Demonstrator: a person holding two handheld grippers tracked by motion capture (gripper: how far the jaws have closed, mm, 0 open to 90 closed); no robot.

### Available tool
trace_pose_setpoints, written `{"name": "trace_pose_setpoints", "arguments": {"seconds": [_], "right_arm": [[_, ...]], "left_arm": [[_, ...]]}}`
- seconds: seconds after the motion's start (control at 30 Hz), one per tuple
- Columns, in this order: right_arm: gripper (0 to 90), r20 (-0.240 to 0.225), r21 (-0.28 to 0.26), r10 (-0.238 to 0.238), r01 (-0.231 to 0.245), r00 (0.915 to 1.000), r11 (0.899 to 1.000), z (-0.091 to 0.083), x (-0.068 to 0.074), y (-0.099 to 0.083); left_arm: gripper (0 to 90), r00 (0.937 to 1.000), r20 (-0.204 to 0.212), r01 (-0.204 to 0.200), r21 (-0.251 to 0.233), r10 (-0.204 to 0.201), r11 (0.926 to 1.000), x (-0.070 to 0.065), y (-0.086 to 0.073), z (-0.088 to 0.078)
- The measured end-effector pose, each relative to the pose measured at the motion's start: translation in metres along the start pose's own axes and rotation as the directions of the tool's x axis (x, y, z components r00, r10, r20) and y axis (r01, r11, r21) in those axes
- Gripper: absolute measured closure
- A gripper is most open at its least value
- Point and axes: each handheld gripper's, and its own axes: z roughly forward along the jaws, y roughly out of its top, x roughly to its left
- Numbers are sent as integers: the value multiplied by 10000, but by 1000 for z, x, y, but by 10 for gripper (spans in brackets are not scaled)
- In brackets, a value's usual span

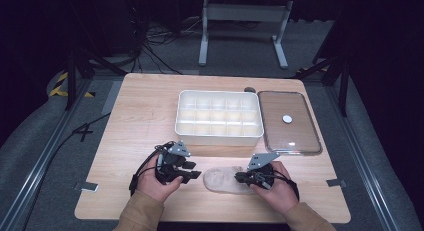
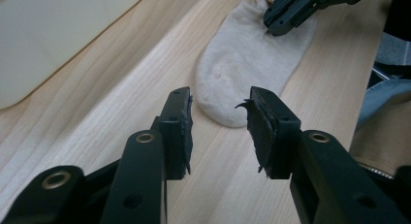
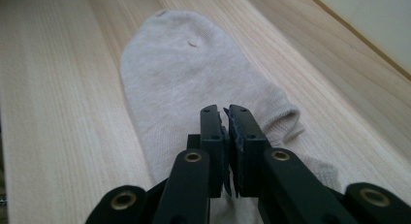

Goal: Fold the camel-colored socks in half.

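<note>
Lying flat on the bench (image 1: 140,121), the beige sock (image 3: 194,83) sits cuff-end under the closed right hand-held gripper (image 3: 226,118), apparently pinning it, toe just ahead of the wide-open, empty left hand-held gripper (image 2: 219,100).

Dim workroom with a light wooden table on grey carpet

The pale wood-grain rectangular table (image 1: 140,116) stands on a grey carpeted floor (image 1: 30,141); a white metal frame stand (image 1: 244,26) sits beyond it beside tangled black cables (image 1: 155,41), with yellow-and-black striped tape (image 1: 60,83) at left and darkness around.
</note>
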Motion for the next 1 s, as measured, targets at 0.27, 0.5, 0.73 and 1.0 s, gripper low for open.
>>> {"name": "trace_pose_setpoints", "arguments": {"seconds": [0.27, 0.5, 0.73, 1.0], "right_arm": [[853, -198, 180, -325, 328, 9993, 9993, 7, -1, -1], [857, -365, 124, -527, 532, 9979, 9985, 8, 1, 0], [856, -474, 69, -467, 470, 9978, 9989, 8, 0, -1], [856, -470, 1, -482, 482, 9977, 9988, 8, 0, -2]], "left_arm": [[568, 9997, 54, 236, 338, -238, 9991, 4, -5, 5], [575, 9999, 107, 122, 383, -127, 9992, -1, -2, 16], [595, 9998, -92, 191, 274, -189, 9994, -7, 3, 35], [607, 9977, -438, 545, 670, -517, 9963, -7, 4, 53]]}}
